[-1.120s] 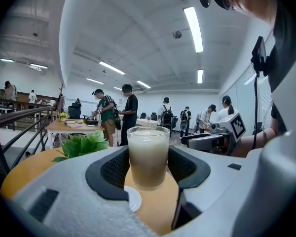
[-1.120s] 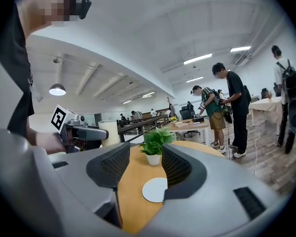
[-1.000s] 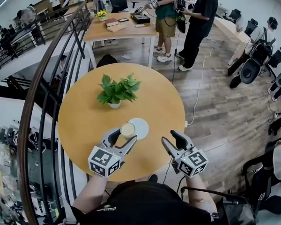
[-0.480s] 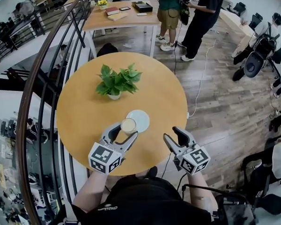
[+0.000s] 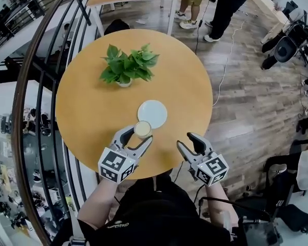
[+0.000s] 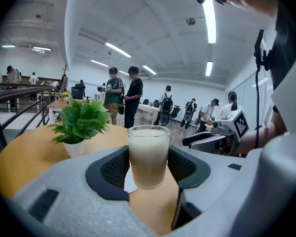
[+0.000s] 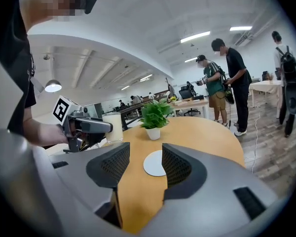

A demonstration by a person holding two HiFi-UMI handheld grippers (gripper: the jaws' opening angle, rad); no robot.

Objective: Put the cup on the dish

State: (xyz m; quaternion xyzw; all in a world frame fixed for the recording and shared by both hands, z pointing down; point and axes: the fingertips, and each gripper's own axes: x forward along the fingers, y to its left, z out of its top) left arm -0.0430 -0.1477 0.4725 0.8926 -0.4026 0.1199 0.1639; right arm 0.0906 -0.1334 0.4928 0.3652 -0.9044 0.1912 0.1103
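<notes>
Cup pinched between left tongs, just beside dish, right tongs spread apart

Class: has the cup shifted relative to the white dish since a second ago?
Yes: the cup moved from the left edge of the dish toward its near edge.

The round table is a warm honey-orange, plain all over. The dish on it is flat white, and the cup is clear glass showing a milky cream colour. The plant is bright green in a small white pot. The left gripper and right gripper are both light grey with black, finely gridded pads. Each carries a cube patterned with black-and-white square markers. The floor is grey-brown wood planking, and the railing is dark.
</notes>
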